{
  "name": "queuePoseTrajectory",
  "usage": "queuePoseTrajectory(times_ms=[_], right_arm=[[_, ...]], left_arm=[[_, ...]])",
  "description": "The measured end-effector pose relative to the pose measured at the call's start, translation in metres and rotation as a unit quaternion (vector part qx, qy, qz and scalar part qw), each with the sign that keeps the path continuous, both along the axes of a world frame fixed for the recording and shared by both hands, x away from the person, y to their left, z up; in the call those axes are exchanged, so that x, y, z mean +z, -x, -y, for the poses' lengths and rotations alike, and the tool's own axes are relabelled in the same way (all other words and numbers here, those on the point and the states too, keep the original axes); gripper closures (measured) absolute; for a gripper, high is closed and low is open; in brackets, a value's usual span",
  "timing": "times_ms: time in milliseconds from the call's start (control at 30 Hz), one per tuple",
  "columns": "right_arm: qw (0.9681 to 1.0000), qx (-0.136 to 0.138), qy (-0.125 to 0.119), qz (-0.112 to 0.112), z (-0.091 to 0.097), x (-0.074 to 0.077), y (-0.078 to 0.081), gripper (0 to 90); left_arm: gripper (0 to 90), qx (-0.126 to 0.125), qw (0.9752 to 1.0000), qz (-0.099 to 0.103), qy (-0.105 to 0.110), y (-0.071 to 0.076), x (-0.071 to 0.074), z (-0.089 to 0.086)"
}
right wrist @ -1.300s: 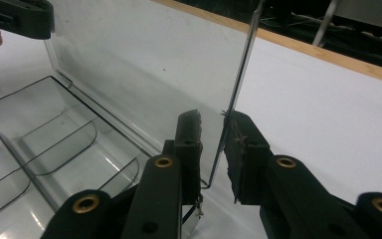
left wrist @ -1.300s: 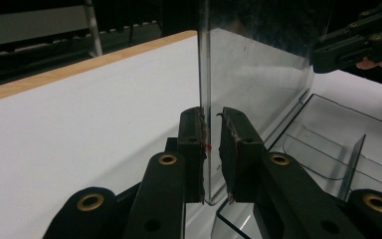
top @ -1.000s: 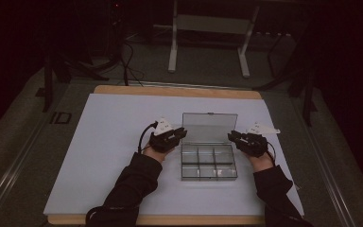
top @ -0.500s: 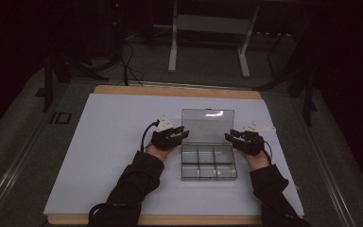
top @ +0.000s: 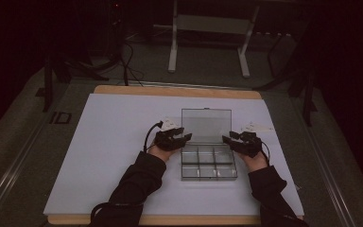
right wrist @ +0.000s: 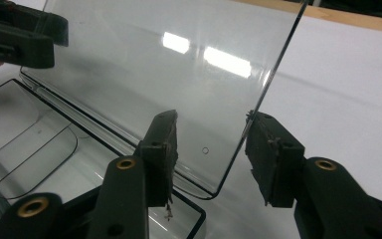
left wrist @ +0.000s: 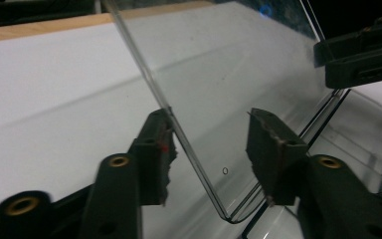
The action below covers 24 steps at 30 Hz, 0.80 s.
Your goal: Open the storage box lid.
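While the lid (top: 206,126) is standing upright: both grippers are letting go.
Left gripper (left wrist: 206,149): jaws opening, straddling the lid's edge, pads off.
Right gripper (right wrist: 210,149): likewise releasing.
Box (top: 208,163): sitting mid-table (top: 99,142), toward the near edge, now opened.

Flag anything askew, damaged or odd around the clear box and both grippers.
Nothing spilled or askew. The clear plastic compartment box sits square, its lid raised. One oddity: the black jaw pads look ragged and chipped at their edges.
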State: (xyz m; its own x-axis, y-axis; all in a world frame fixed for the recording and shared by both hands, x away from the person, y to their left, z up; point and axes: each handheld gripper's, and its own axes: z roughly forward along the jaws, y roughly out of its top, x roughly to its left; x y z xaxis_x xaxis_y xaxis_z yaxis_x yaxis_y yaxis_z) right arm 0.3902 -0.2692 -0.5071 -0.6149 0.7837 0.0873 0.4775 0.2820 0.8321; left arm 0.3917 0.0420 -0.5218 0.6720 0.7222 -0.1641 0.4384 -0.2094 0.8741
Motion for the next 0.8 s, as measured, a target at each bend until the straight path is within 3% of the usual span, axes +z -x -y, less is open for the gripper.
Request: queuePoseTrajectory(times_ms=[500,667,733,767,800], right_arm=[[0.9998,-0.004,-0.008,-0.017,0.0018,-0.0024,-0.0017,52.9],[0.9998,-0.011,-0.004,-0.015,0.0015,-0.003,-0.0019,52.1],[0.9998,-0.013,0.001,-0.015,0.001,-0.003,-0.0013,52.1],[0.9998,-0.013,0.004,-0.012,0.0003,-0.0032,-0.001,54.0],[0.9998,-0.012,0.004,-0.013,0.0001,-0.0033,-0.0011,54.0]], left_arm=[[44.7,0.009,0.9996,-0.027,0.005,-0.0026,-0.0025,0.0036],[38.6,0.012,0.9983,-0.056,0.011,-0.0057,-0.0054,0.0039],[37.2,0.012,0.9983,-0.056,0.011,-0.0057,-0.0054,0.0039],[37.0,0.013,0.997,-0.072,0.025,-0.0076,-0.0081,0.0018],[36.6,0.013,0.997,-0.072,0.025,-0.0076,-0.0081,0.0018]])
